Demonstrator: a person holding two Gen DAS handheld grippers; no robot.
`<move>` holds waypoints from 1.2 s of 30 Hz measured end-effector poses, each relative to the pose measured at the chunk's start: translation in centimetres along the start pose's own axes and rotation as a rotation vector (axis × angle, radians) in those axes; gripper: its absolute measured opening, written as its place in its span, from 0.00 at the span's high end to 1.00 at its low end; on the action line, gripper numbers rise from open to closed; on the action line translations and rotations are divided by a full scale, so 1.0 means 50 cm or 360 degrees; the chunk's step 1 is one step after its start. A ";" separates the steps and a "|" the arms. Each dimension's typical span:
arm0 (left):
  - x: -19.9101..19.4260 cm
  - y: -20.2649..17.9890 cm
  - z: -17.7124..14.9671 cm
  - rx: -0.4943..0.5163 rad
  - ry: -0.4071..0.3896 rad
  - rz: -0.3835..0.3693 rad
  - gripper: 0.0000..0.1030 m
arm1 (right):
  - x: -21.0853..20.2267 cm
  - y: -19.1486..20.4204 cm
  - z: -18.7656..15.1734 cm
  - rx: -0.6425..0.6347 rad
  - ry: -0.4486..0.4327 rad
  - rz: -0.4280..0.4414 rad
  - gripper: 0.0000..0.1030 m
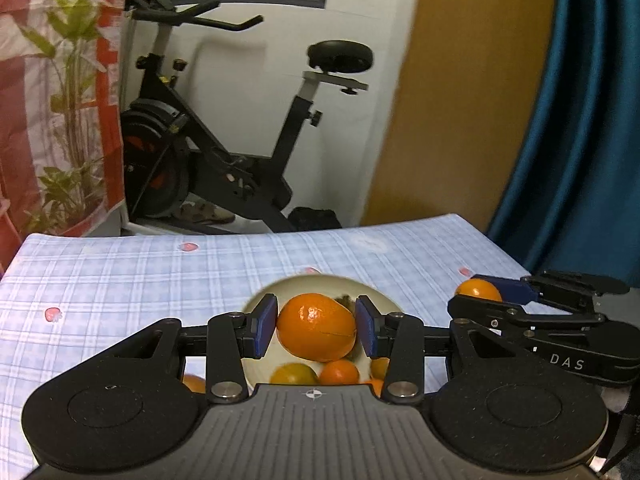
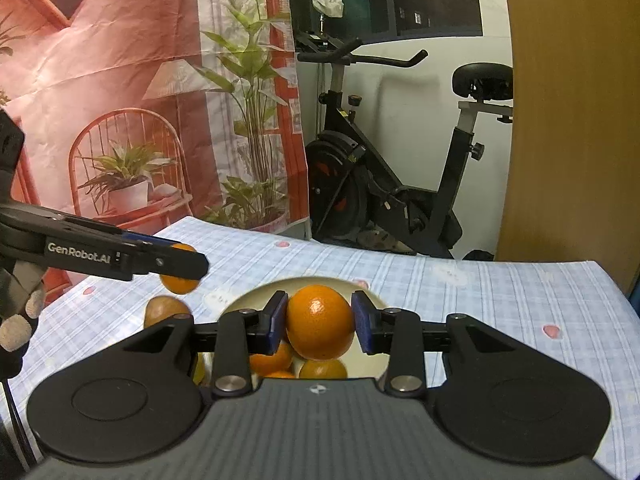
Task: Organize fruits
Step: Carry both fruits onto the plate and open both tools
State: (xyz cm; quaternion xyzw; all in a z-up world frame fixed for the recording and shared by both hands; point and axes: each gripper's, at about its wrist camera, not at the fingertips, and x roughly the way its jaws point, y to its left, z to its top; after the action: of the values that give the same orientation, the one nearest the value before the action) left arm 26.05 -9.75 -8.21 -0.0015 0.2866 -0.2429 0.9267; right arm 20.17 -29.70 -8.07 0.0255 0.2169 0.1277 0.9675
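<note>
Oranges are counted as follows: one is clamped between the blue pads of the left gripper, and a second orange is clamped between the pads of the right gripper, both carried above a cream bowl. At least three further citrus fruits are seen lying in that bowl, one of them greenish-yellow; the exact count is obscured by the gripper bodies. One brown kiwi-like fruit is set on the cloth just left of the bowl, partly cut off by the right gripper's frame. One table is covered by a pale blue checked cloth printed with small pink strawberries. Behind it are recorded one black exercise bike, one printed backdrop showing plants and a chair, one wooden panel and, in the left view, one teal curtain. Gloved fingers are noted at the left edge, mostly out of frame.
</note>
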 end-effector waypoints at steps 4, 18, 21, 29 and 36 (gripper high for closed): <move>0.031 0.027 0.019 -0.0088 0.0017 0.0019 0.56 | 0.036 -0.026 0.005 0.0003 0.0009 -0.0011 0.64; 0.186 0.071 0.031 -0.0182 0.0251 0.0115 0.56 | 0.203 -0.085 -0.009 0.0000 0.0168 0.0003 0.64; 0.209 0.081 0.027 -0.0178 0.0290 0.0120 0.56 | 0.223 -0.091 -0.011 -0.0030 0.0171 -0.0011 0.64; 0.224 0.087 0.021 -0.0165 0.0367 0.0114 0.56 | 0.258 -0.107 -0.022 0.0042 0.0215 0.0003 0.64; 0.223 0.088 0.020 -0.0153 0.0387 0.0120 0.54 | 0.263 -0.117 -0.029 0.0084 0.0254 -0.0004 0.63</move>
State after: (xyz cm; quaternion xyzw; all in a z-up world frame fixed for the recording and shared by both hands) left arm 36.57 -11.06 -13.92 -0.0058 0.4079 -0.1924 0.8925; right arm 32.43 -31.97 -15.43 0.0404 0.2966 0.1225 0.9463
